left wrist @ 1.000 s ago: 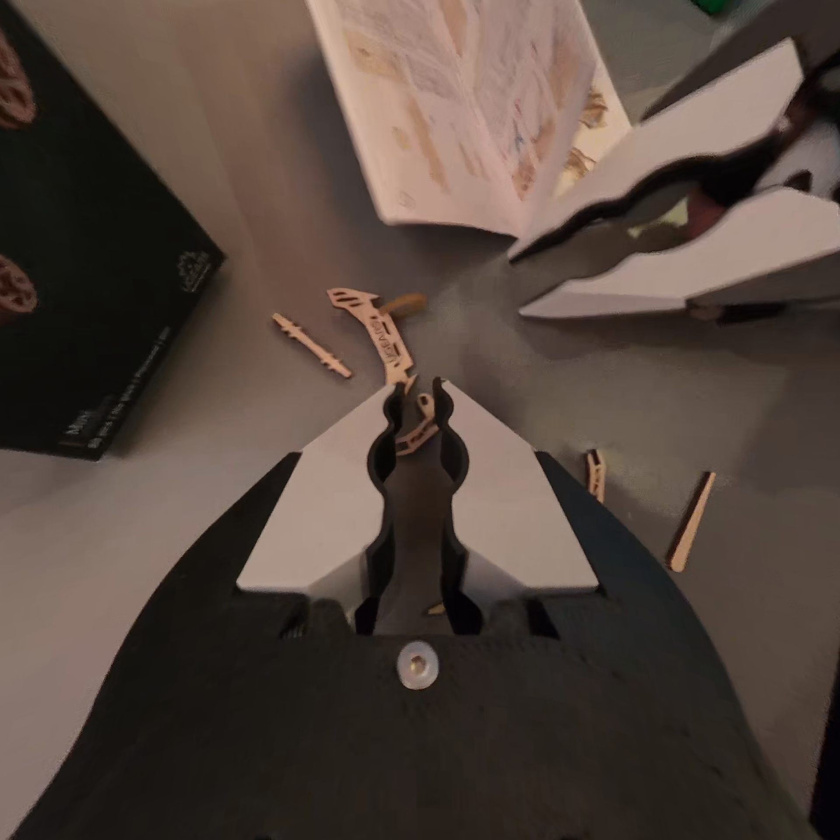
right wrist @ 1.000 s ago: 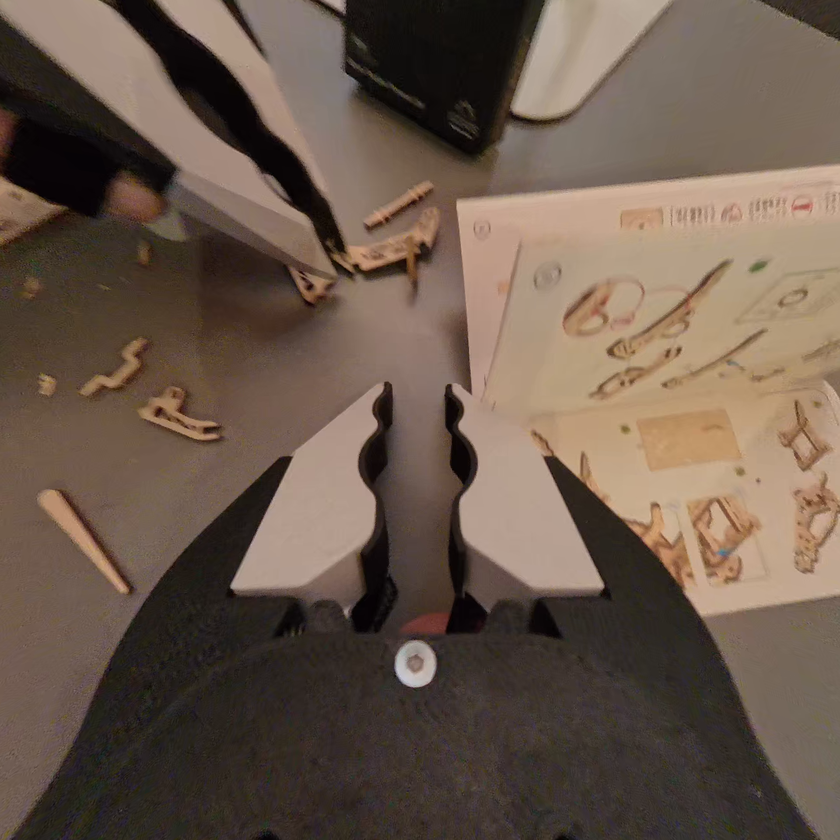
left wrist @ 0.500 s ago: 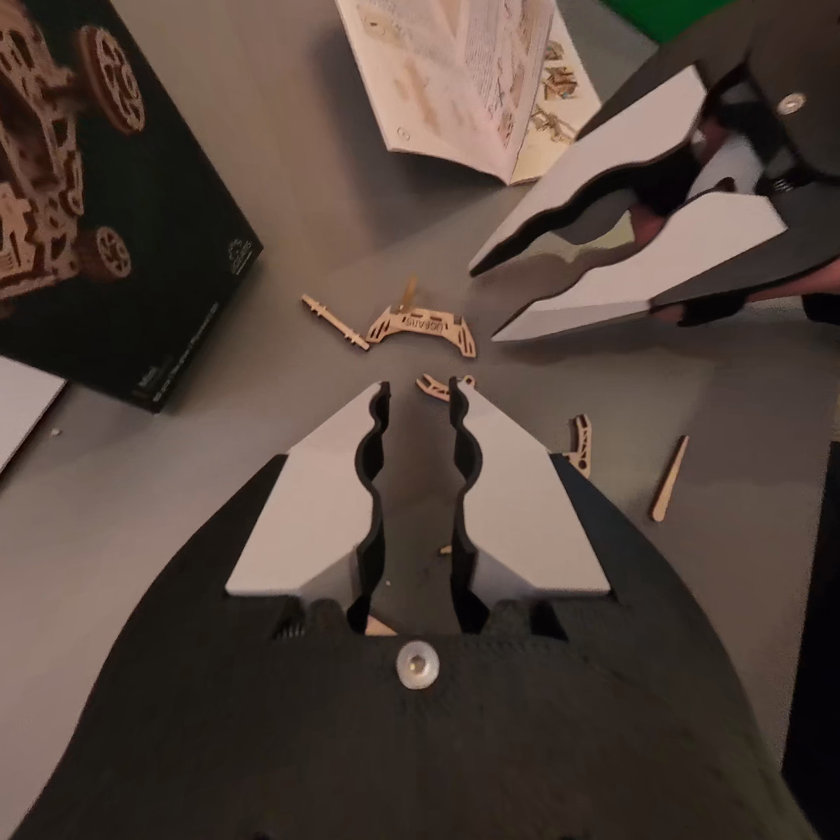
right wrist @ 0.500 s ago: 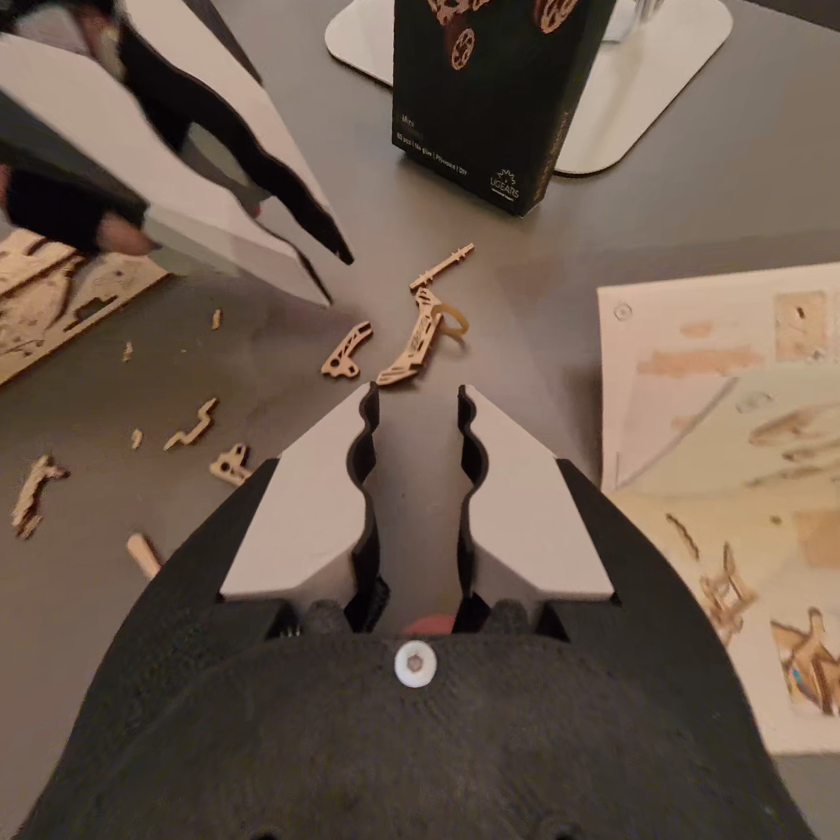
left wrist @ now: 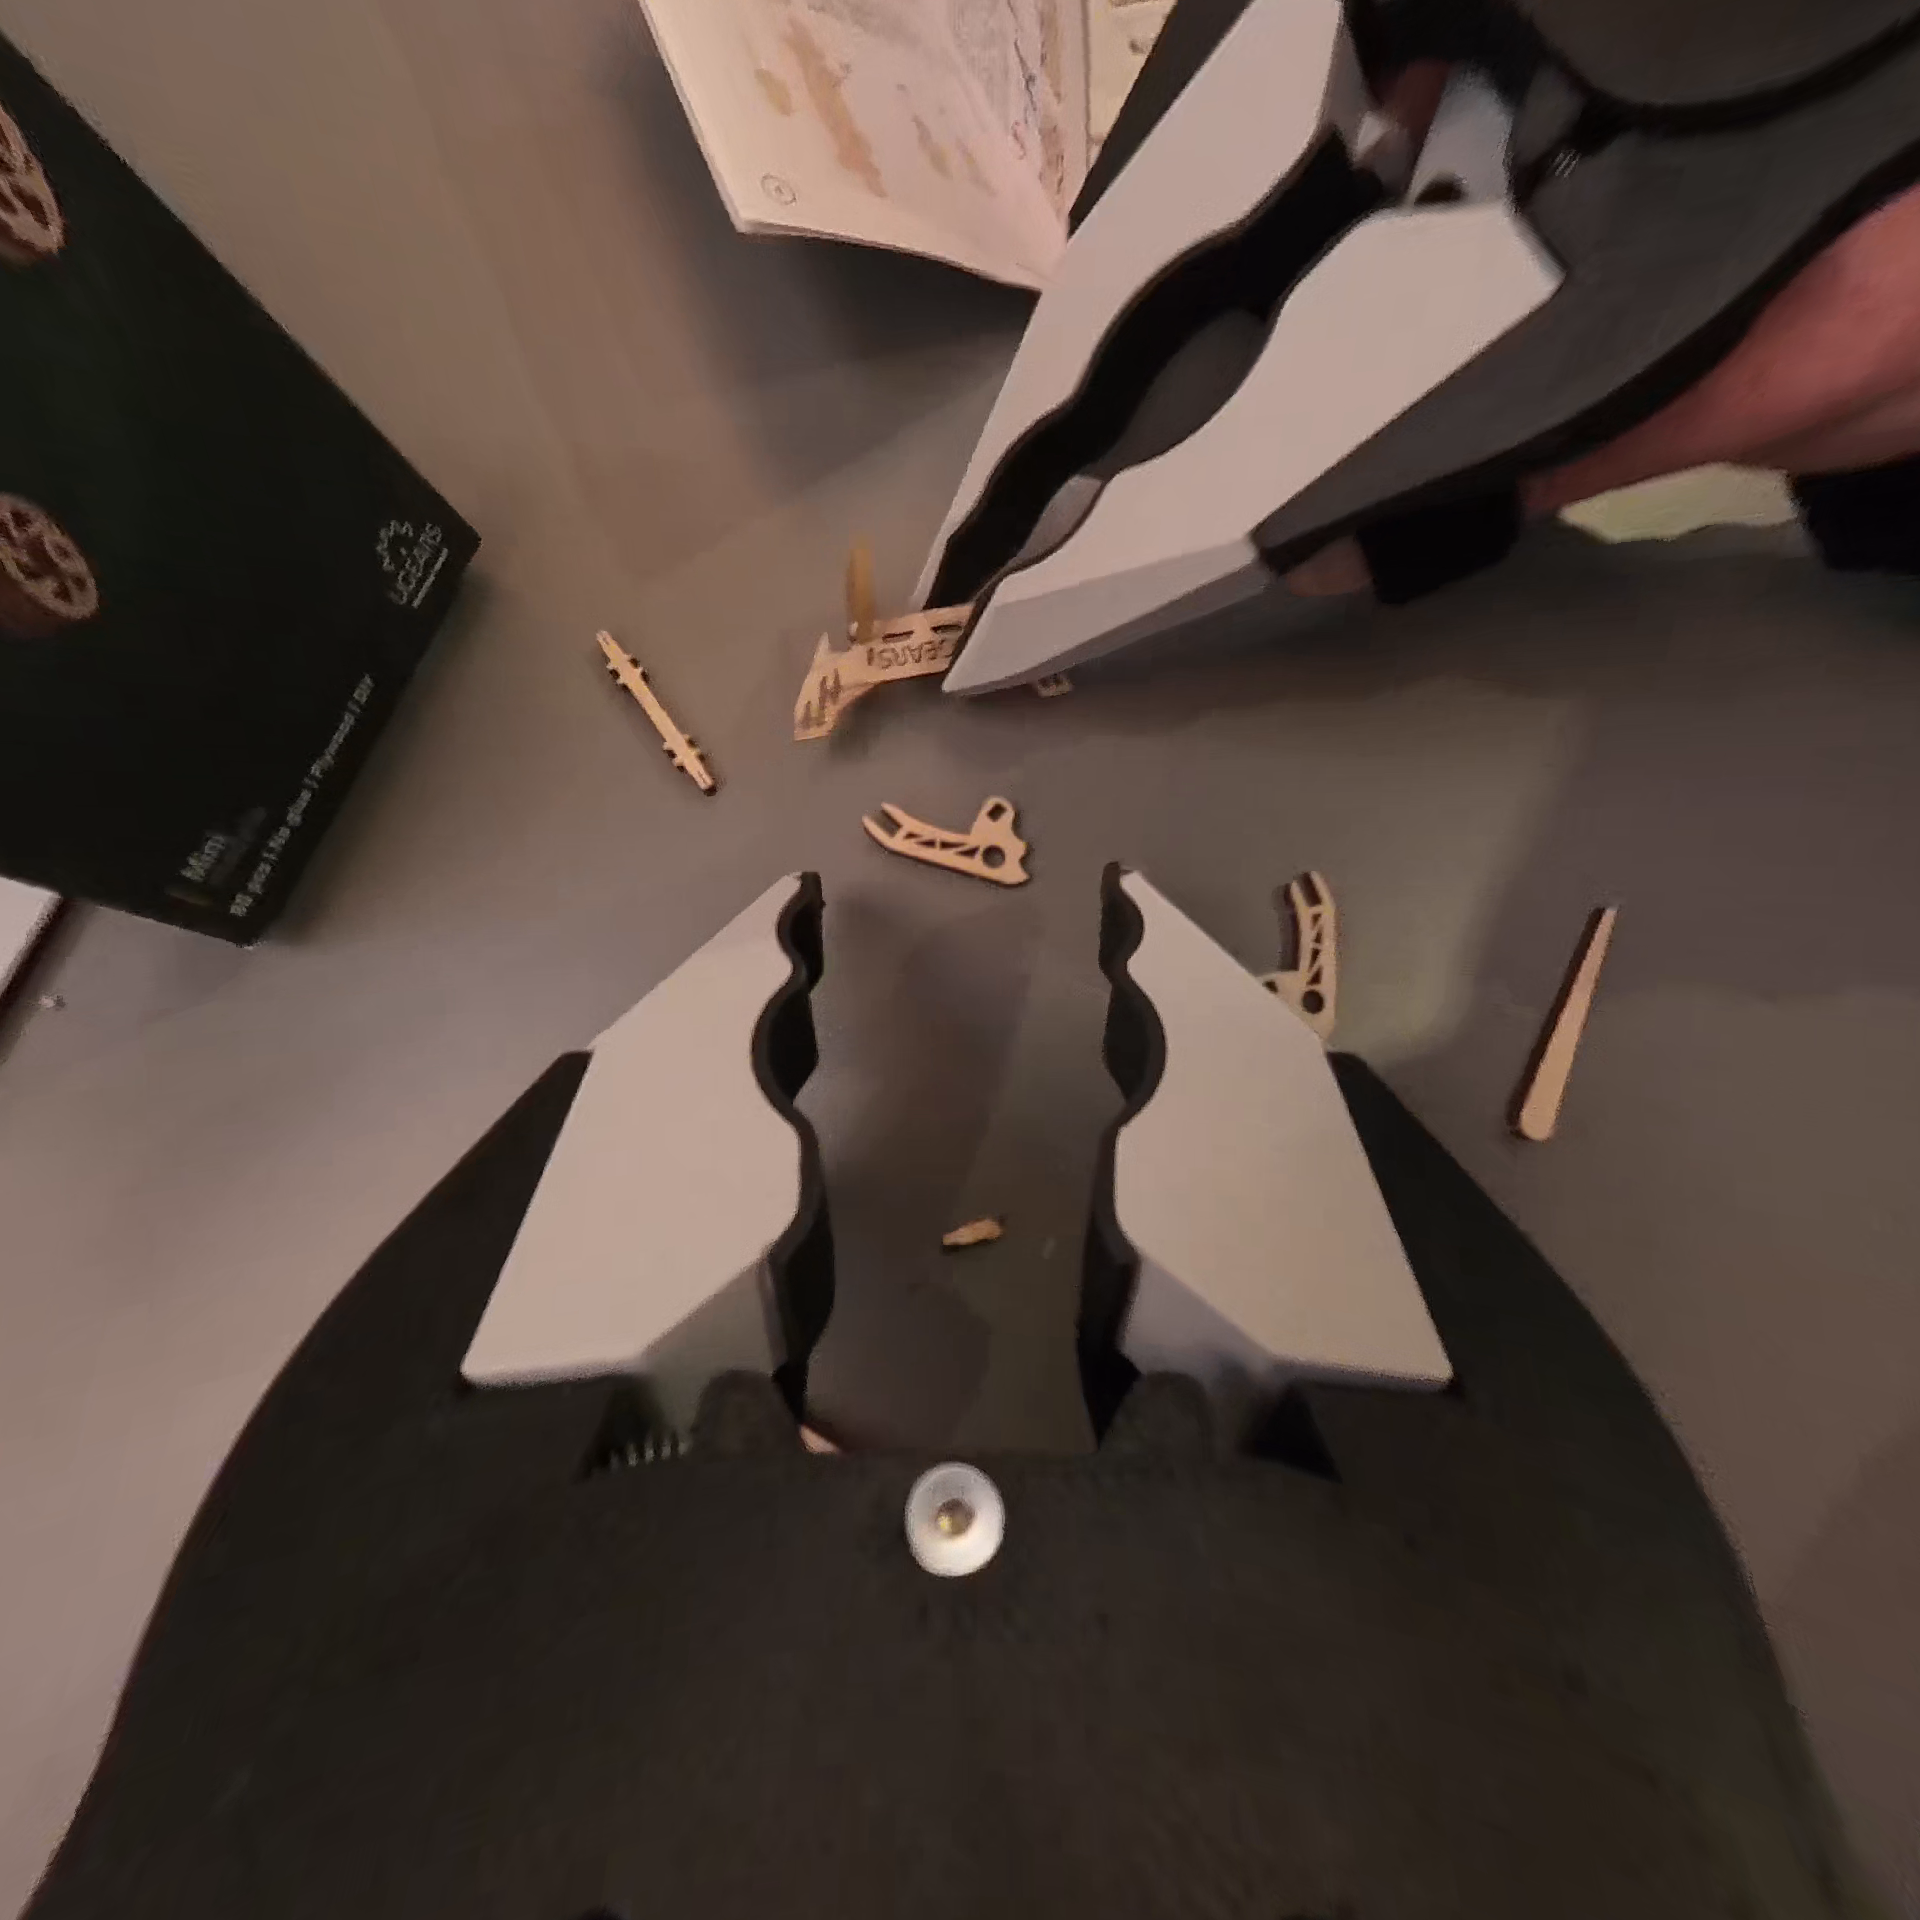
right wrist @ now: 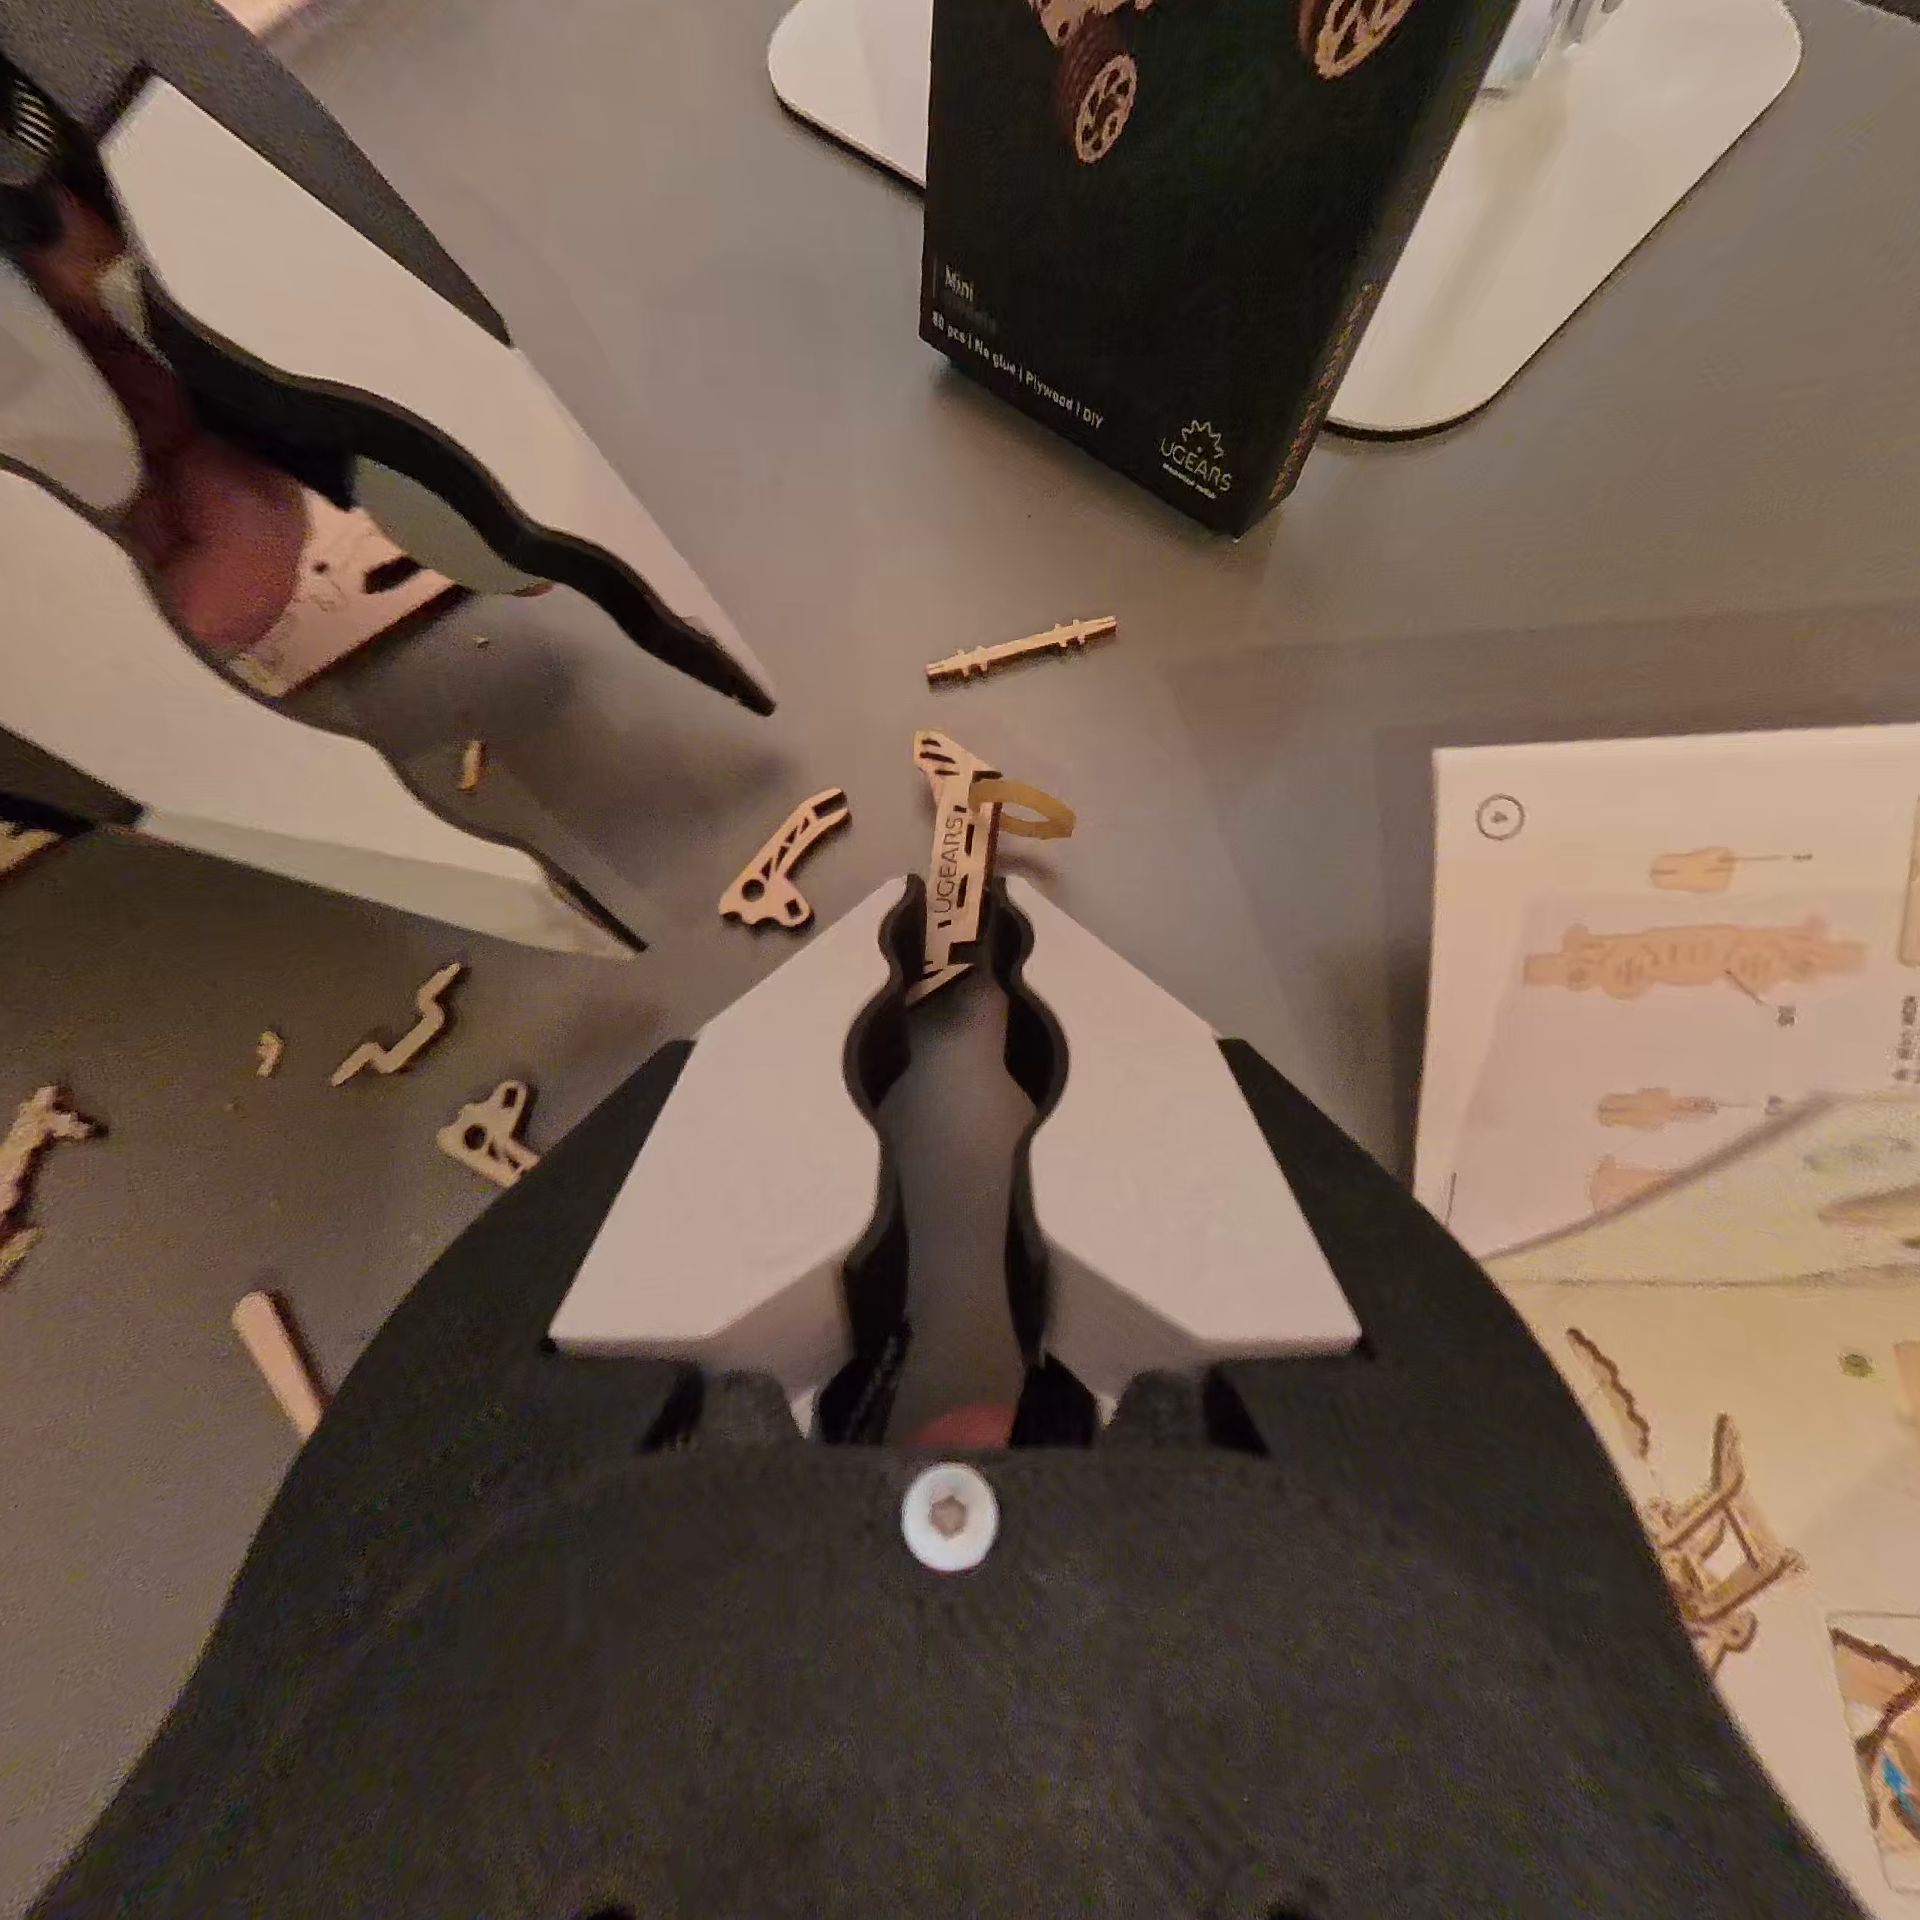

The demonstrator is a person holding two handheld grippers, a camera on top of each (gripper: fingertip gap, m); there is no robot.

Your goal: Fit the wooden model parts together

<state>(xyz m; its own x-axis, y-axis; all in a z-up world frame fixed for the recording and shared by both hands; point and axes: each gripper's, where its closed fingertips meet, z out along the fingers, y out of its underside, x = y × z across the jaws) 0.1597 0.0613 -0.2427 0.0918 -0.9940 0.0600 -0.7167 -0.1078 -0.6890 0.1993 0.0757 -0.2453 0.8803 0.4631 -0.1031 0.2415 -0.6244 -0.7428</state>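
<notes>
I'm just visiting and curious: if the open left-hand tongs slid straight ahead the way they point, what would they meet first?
Most likely the small sled-shaped wooden piece lying flat just beyond the left tongs, roughly between the tips. Past it, the right tongs grip a longer wooden strip. Height above the table is hard to judge.

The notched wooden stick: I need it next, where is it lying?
The notched wooden stick lies flat on the grey table, in the right wrist view just beyond the right gripper, in front of the dark box.

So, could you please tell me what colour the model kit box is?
The box is black with tan wheel pictures, clearest in the right wrist view.
</notes>
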